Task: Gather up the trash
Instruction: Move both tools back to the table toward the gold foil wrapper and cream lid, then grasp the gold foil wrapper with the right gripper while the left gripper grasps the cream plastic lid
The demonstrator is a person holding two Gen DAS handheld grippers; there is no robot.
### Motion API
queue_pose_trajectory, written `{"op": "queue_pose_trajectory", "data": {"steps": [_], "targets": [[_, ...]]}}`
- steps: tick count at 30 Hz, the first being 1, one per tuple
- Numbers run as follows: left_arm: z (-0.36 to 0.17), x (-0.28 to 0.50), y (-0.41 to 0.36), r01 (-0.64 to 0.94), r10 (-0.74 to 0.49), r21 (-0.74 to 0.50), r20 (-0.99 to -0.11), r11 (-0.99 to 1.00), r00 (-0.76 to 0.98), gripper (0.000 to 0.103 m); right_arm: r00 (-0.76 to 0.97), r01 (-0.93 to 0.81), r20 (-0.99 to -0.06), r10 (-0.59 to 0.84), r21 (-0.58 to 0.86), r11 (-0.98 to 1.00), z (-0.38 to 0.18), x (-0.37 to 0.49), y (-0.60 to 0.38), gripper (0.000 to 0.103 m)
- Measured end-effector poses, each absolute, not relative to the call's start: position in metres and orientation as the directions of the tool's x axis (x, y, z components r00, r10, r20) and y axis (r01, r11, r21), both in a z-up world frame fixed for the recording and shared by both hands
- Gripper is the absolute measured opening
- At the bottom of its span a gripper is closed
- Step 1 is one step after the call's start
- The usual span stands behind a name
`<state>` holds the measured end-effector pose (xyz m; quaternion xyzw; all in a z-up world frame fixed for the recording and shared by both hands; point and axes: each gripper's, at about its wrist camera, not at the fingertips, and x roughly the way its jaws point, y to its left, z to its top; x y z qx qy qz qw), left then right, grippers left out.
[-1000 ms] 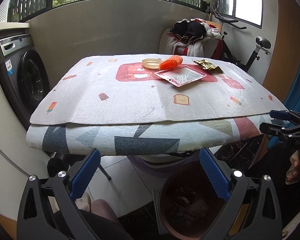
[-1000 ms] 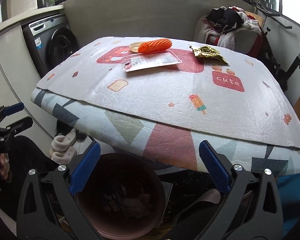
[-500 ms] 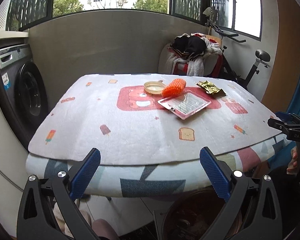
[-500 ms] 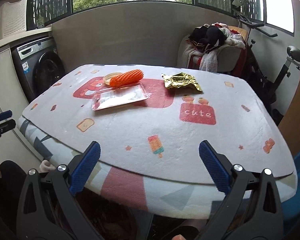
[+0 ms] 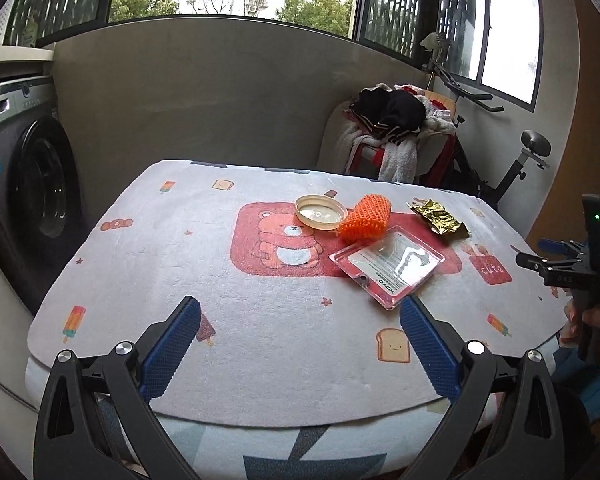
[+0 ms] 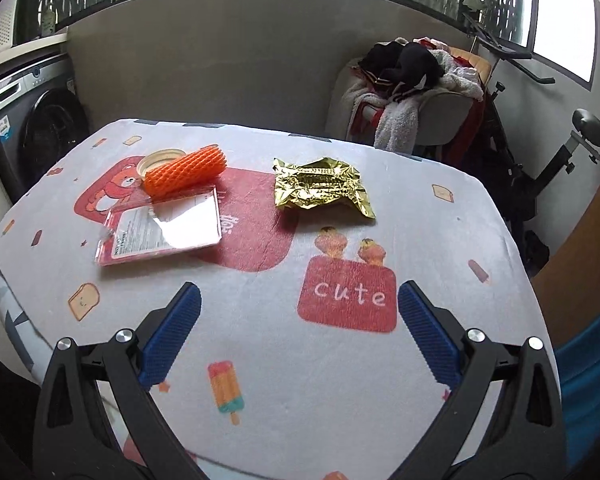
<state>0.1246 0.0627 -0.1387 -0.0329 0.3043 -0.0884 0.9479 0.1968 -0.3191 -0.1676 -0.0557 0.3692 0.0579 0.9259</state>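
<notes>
While both the left gripper (image 5: 300, 338) and the right gripper (image 6: 299, 328) hover with jaws wide apart and empty above the near edge of the padded table (image 5: 260, 328), four scraps lie farther in. Nearest, the clear blister pack (image 5: 388, 266) sits flat, so blue fingers could skid off its slick face. Beyond it, the orange foam net (image 6: 186, 172) may roll, nudging the round lid (image 5: 321, 211). Farthest right, the gold foil wrapper (image 6: 322, 186) might crumple and slip free.
</notes>
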Motion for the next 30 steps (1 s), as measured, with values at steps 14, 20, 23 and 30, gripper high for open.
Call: {"op": "queue_pose_trajectory", "data": {"steps": [14,20,23,30], "targets": [[-0.165,0.233,0.062,0.136,-0.233,-0.200,-0.627,0.970,0.743,0.097,0.552,-0.079,-0.833,-0.042,-0.102,0.992,-0.230,0.413,-0.271,0.090],[-0.178,0.260,0.059,0.139,-0.248,-0.217,-0.640,0.966,0.727,0.094,0.549,0.014,-0.819,-0.166,-0.189,0.982,-0.246,0.435,-0.262,0.077],[-0.186,0.274,0.061,0.121,-0.281,-0.281,-0.647,0.952,0.708,0.072,0.596,0.002,-0.782,-0.181,-0.225,0.974,-0.246,0.424,-0.259,0.047],[-0.204,0.314,0.065,0.079,-0.364,-0.420,-0.661,0.904,0.656,0.049,0.709,-0.054,-0.699,-0.090,-0.181,0.982,-0.212,0.386,-0.270,0.022]]}}
